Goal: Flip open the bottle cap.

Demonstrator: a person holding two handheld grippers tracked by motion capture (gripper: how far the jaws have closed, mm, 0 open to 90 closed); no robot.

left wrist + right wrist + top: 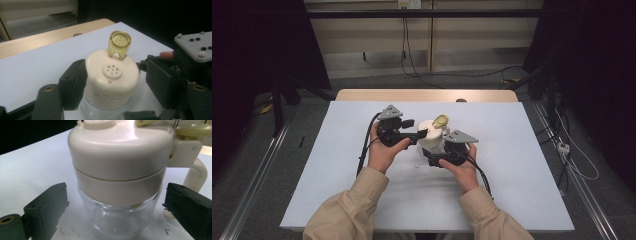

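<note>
A clear glass jar [432,137] with a cream lid [112,75] stands on the white table [337,175]. Its yellow flip cap [120,43] is hinged up, baring a ring of shaker holes [112,70]. My left gripper [116,83] straddles the lid and is open. Its left pad [73,83] touches the lid's side, and its right pad [160,82] stands a little off it. My right gripper [115,210] is open around the glass body [120,220], with a gap on both sides. A cream handle [198,176] sticks out of the jar's far side.
A strip of bare wood [427,95] runs along the table's back edge. Small crumbs [62,231] lie on the white sheet by the jar. Dark curtains and metal rails flank the table, and cables [572,160] trail on the floor at the right.
</note>
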